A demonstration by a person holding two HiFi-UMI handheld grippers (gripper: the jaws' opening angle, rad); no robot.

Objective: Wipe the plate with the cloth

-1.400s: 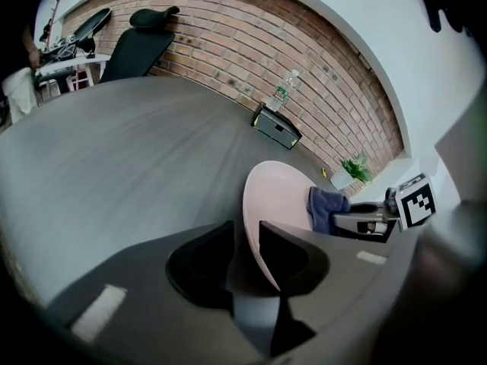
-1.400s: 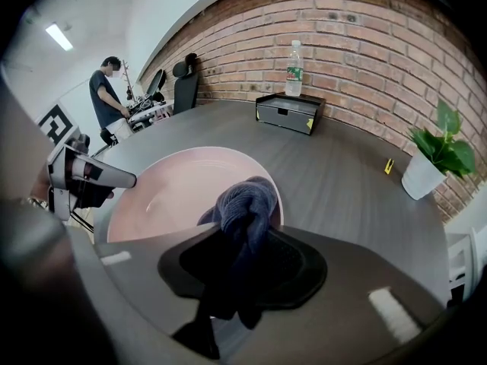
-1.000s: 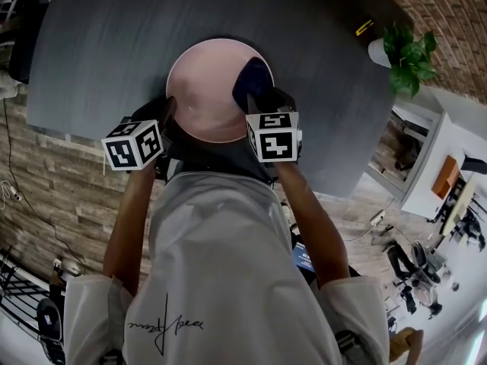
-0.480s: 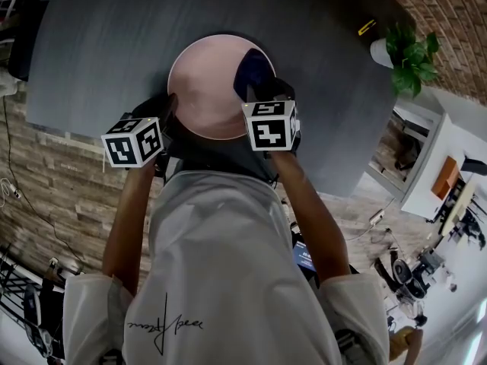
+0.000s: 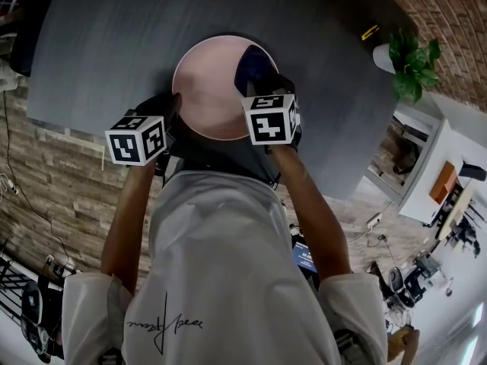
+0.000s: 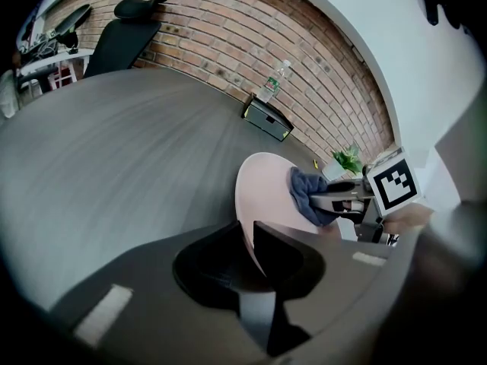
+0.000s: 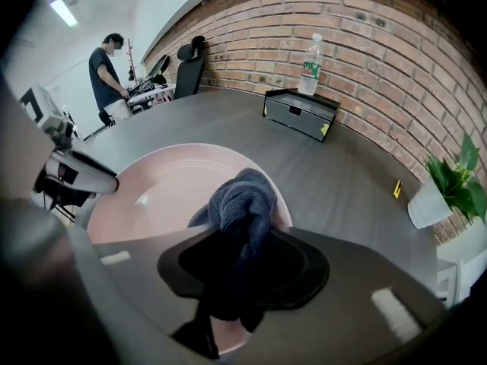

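A pink plate [image 5: 209, 90] lies on the dark grey table [image 5: 99, 44]. My left gripper [image 5: 169, 116] is at the plate's near left edge, and in the left gripper view its jaws [image 6: 247, 238] are shut across the plate's rim [image 6: 266, 188]. My right gripper [image 5: 262, 90] is shut on a bunched blue cloth [image 5: 255, 71], which rests on the plate's right side. In the right gripper view the cloth [image 7: 240, 204] fills the gap between the jaws and hangs over the plate [image 7: 160, 192]. The right gripper's fingertips are hidden by the cloth.
A potted plant [image 5: 411, 59] stands at the table's far right edge, with a small yellow item [image 5: 370, 31] near it. A black box [image 7: 300, 112] and a water bottle [image 7: 310, 55] sit at the far side by the brick wall. A person [image 7: 106, 71] stands in the background.
My right gripper has slid the cloth a little farther away along the plate's right side and rolled slightly. My left gripper has stayed on the rim.
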